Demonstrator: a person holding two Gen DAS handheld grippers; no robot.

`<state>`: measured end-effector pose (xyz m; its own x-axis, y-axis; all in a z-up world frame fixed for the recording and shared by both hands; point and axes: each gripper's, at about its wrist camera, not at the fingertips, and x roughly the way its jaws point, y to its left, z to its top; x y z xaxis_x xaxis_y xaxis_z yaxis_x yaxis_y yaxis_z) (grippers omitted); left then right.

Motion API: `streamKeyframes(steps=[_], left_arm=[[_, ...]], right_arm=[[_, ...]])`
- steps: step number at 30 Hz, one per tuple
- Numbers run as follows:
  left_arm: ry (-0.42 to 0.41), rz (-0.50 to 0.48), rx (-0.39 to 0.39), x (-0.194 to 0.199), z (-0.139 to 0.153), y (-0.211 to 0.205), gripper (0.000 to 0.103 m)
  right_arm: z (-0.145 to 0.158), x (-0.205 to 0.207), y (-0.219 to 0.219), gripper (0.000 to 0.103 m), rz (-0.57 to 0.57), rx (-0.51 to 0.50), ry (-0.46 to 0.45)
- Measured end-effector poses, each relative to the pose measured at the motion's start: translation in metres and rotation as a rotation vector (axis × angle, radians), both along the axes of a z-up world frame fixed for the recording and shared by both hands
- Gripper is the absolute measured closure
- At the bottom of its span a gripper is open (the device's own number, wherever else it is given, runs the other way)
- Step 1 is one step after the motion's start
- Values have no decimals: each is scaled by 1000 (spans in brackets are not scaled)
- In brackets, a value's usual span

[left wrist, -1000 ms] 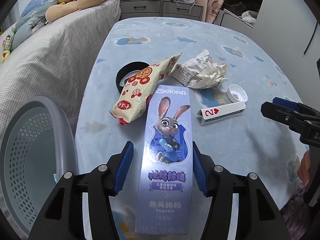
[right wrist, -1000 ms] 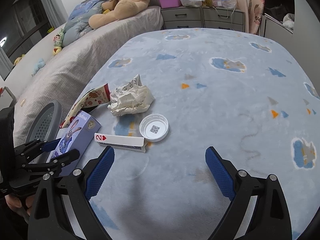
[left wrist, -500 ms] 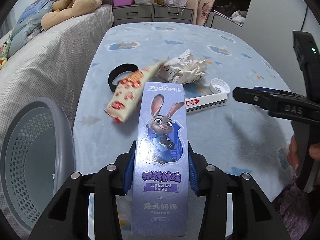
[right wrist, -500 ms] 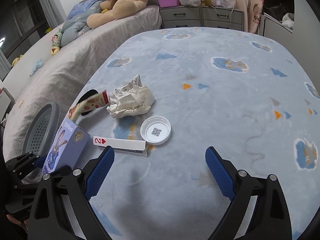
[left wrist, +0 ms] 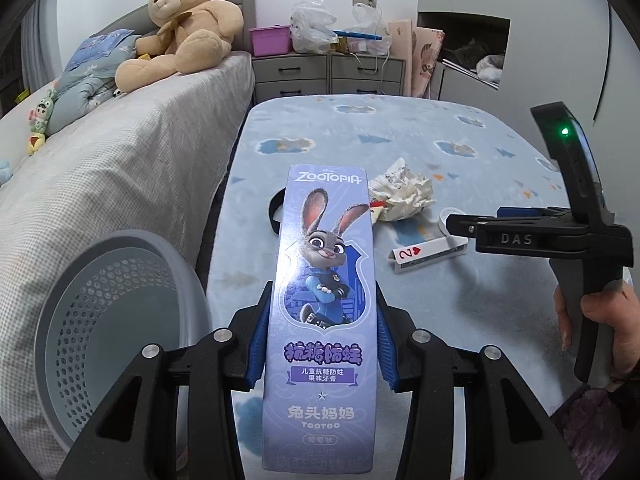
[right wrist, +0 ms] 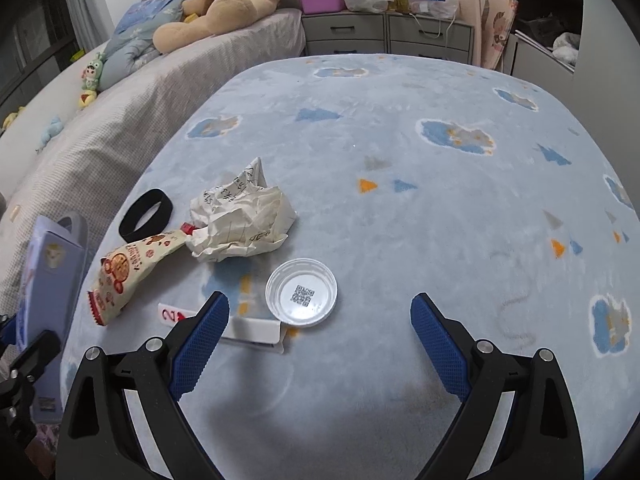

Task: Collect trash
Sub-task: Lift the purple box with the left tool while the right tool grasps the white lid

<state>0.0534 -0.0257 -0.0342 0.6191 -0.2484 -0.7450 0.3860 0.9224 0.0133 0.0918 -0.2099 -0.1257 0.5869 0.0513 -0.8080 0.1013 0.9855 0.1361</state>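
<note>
Now the left gripper (left wrist: 320, 344) has its jaws clamped on the long sides of a purple Zootopia toothpaste box (left wrist: 323, 304), which is lifted clear of the blue patterned carpet (right wrist: 400, 160) and points away from the camera. Just to the left of it stands a grey perforated bin (left wrist: 100, 344), tipped so its open mouth faces the view, beside the bed (left wrist: 120, 152).

The right gripper (right wrist: 320, 332) hovers low over the carpet with its jaws wide apart and nothing between them. Between and just ahead of its blue fingertips (right wrist: 204, 328) lie a white plastic lid (right wrist: 301, 293) with a QR code inside and a folded white card (right wrist: 240, 326) marked with a red 2 and heart, the lid touching the card's far edge. Further off sit a crumpled paper ball (right wrist: 240, 220), a snack wrapper (right wrist: 132, 270) touching it, and a black ring (right wrist: 146, 214) just behind the wrapper
</note>
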Motion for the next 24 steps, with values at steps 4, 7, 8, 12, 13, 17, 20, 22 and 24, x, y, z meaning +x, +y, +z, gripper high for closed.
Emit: streamKeyframes(steps=[4,7,8,12,13,17,20,22,24], left_arm=[[4,13,-1,2,-1,6,60],[10,20,0,3,-3,9,60],[11,22,0,4,-3,11,60],[17,33,-2,7,-4,15,60],[17,36,-2,7,-4,16,60],[17,51,-6,8,-4,21,60],[13,59,-8,7,-4,24,60],[9,64,-7,6,-3,25,60],[5,70,-6,5,-3,28,60]], right_arm=[[-7,9,5,18,-8,-34,28],[-11,14,9,25,-5,-54,41],[-11,14,11,28,-2,-66,41],[-12,14,18,46,18,-117,40],[-12,14,19,52,23,-117,35],[-9,12,17,63,16,-113,25],[-8,10,13,63,3,-101,21],[-5,8,11,63,-5,-96,12],[-1,5,10,63,-9,-90,0]])
